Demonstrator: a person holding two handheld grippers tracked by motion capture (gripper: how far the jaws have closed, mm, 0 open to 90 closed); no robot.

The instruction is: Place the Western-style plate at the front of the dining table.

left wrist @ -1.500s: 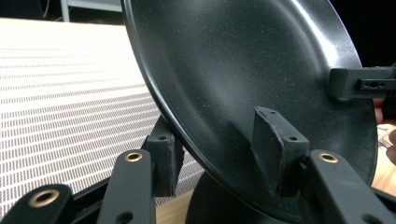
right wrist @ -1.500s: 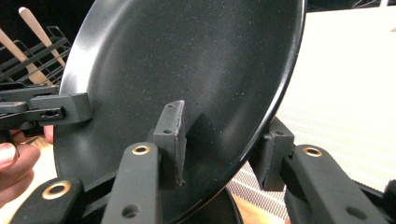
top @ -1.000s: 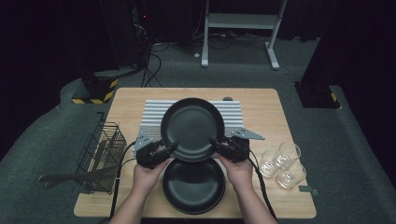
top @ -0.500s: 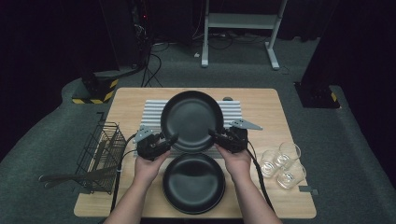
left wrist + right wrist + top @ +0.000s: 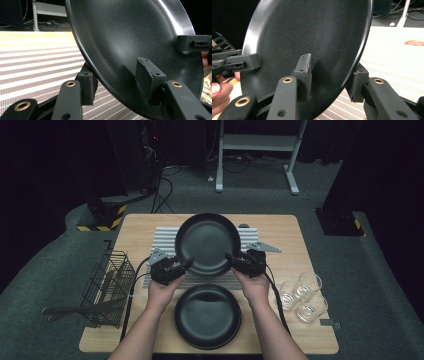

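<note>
Two hand-held grippers carry one black plate point(image 5: 207, 244) between them — the left hand-held gripper point(image 5: 186, 264) is clamped on its left rim, the right hand-held gripper point(image 5: 230, 257) on its right rim, each with one pad on the face and one behind the edge. The plate is tilted up, held over the striped mat point(image 5: 165, 236) at the middle of the desk point(image 5: 135, 227). Lifting looks done; setting it down is left. A second black plate point(image 5: 207, 316) lies on the desk's near edge, apparently waiting — beyond, a wire rack point(image 5: 109, 287) at left, glasses point(image 5: 302, 295) at right.
</note>
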